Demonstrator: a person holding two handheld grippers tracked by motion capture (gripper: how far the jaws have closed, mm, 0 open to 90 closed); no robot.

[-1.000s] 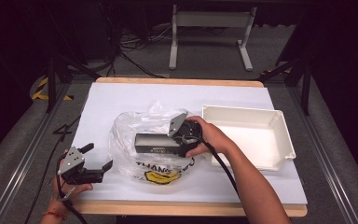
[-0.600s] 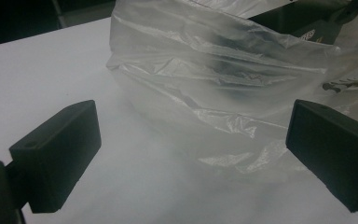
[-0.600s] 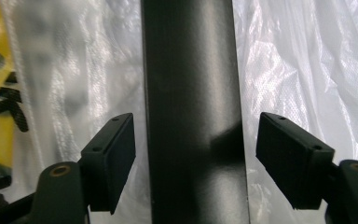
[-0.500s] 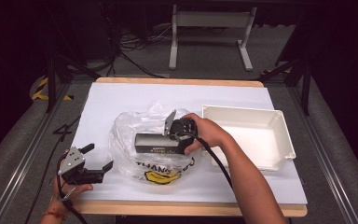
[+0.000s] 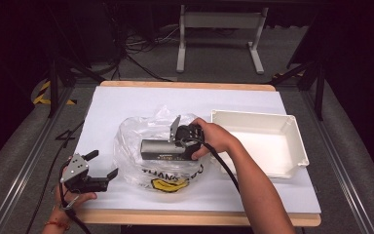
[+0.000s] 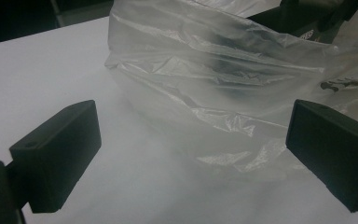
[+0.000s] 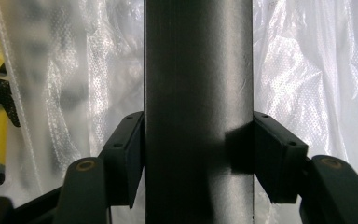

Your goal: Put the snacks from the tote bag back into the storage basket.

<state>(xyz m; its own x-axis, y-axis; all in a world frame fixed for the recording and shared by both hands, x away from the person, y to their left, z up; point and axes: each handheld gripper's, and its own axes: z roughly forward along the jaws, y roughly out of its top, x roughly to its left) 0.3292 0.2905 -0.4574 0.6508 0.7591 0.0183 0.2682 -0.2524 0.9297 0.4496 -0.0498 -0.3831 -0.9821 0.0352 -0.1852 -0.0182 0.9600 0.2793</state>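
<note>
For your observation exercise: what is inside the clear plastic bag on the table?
A dark rectangular box lies inside the plastic bag, gripped by the right gripper. The box's underside is hidden.

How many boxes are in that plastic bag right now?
1 visible: a long dark box lies in the clear plastic bag at mid-table, with the right gripper clamped on it. The crumpled plastic could hide smaller items.

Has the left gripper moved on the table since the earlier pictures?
No. The left gripper stays at the same spot near the table's front edge, left of the plastic bag, jaws open.
</note>
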